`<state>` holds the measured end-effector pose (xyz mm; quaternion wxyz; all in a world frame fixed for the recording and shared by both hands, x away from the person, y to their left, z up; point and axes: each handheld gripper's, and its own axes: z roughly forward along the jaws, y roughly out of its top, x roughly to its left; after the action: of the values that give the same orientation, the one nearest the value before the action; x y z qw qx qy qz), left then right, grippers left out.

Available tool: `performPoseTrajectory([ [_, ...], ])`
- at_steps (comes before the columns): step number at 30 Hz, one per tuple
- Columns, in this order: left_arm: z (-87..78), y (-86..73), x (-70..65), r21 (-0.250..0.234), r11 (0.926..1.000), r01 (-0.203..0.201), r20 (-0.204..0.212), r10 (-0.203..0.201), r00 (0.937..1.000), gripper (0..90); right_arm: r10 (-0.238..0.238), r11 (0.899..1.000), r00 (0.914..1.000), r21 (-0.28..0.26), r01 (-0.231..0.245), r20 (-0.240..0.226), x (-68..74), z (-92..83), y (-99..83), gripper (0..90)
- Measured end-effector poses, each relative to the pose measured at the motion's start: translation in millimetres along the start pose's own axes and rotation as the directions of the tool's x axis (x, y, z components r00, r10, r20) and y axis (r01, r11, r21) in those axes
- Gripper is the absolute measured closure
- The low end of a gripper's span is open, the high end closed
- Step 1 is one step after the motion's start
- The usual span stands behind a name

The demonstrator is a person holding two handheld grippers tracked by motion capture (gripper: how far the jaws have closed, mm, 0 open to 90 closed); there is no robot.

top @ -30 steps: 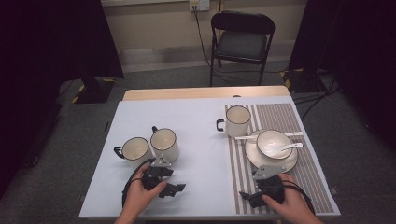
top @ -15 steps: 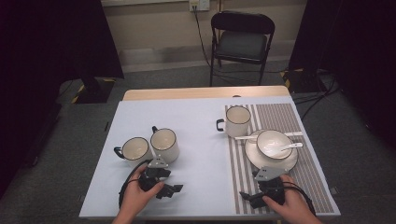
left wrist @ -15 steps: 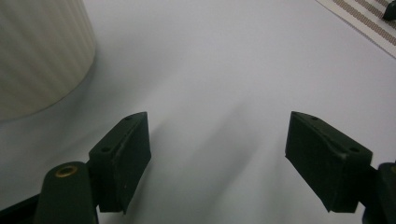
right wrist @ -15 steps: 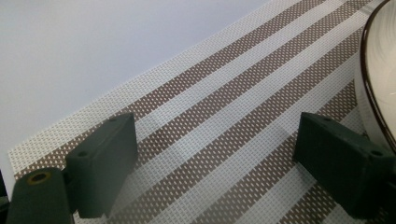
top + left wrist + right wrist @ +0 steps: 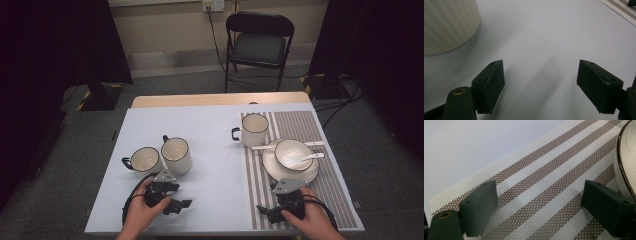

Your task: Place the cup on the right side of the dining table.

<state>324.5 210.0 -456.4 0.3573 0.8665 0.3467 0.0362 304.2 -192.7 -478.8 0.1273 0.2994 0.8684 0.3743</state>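
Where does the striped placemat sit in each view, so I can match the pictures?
High view: the striped placemat covers the table's right side, under the plate.
Left gripper view: a sliver in the top right corner.
Right gripper view: it runs diagonally across the lower right, plate rim at right.
Shared landmark: the pale table cover bordering the mat.

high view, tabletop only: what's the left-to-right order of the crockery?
Cream mug with black handle pointing left → taller ribbed cream mug → cream mug at the striped placemat's edge → white bowl holding a white spoon, sitting on a white plate.
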Motion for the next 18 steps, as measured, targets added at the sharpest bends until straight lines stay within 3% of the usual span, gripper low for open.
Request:
performPoseTrajectory([
  [18,-9.4,-9.5,7.7,-0.008,0.9999,0.007,-0.009,-0.007,0.9999,21.8,0.001,1.000,1.0000,-0.001,-0.001,0.000,0.1,0.0,-0.1,12.2],
])
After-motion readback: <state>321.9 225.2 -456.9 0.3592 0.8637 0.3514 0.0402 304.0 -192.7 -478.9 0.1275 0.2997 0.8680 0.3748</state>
